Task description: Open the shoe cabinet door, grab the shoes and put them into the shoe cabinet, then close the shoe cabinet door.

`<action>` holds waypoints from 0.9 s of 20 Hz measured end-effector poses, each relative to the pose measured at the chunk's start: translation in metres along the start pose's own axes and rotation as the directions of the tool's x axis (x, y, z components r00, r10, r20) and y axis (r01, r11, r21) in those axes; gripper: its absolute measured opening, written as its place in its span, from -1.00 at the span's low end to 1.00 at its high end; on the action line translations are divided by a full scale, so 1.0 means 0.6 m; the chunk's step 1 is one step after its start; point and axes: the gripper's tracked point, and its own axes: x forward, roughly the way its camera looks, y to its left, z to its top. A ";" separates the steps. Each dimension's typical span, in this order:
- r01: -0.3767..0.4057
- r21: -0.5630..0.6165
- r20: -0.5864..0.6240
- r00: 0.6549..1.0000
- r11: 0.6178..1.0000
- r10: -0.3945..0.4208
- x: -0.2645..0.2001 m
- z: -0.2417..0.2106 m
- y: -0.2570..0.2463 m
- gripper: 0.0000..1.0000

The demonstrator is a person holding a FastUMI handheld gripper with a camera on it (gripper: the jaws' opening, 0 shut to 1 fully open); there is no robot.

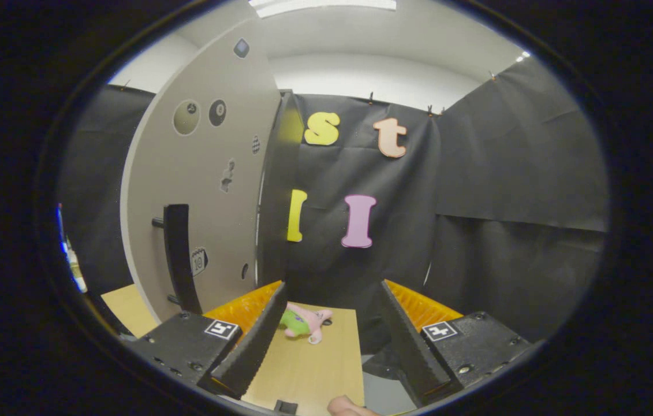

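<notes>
In the gripper view, the gripper [332, 323] is released, its 2 fingers spread wide with nothing between them. Just ahead, on the wooden desk [309, 370], lies a small pink and green plush toy [306, 323]. To the left stands the grey shoe cabinet door [199, 190] with a black handle [179, 254], swung open.

The shoe cabinet [205, 190] is standing at about ten o'clock of the fingers, its grey door [211, 144] bearing stickers and a dark vertical handle [179, 257]. A pink-and-green shoe [306, 323] is lying on the wooden tabletop at twelve o'clock.
</notes>
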 end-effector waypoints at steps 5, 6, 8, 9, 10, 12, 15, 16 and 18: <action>-0.054 0.022 -0.006 0.999 0.998 0.054 0.026 0.027 0.075 1.00; -0.089 0.028 0.001 0.996 0.996 0.089 0.030 0.033 0.104 1.00; -0.113 0.037 0.008 0.994 0.993 0.112 0.024 0.040 0.134 0.89; -0.131 0.032 -0.011 0.991 0.991 0.132 0.029 0.031 0.151 0.77; -0.141 0.046 -0.003 0.990 0.989 0.141 0.029 0.036 0.168 0.78; -0.152 0.054 -0.009 0.988 0.987 0.153 0.026 0.037 0.201 0.78; -0.153 0.056 -0.017 0.988 0.987 0.154 0.021 0.041 0.253 0.78; -0.153 0.057 -0.027 0.988 0.987 0.155 0.020 0.039 0.270 0.78; -0.151 0.073 -0.066 0.986 0.986 0.155 0.023 0.029 0.302 0.78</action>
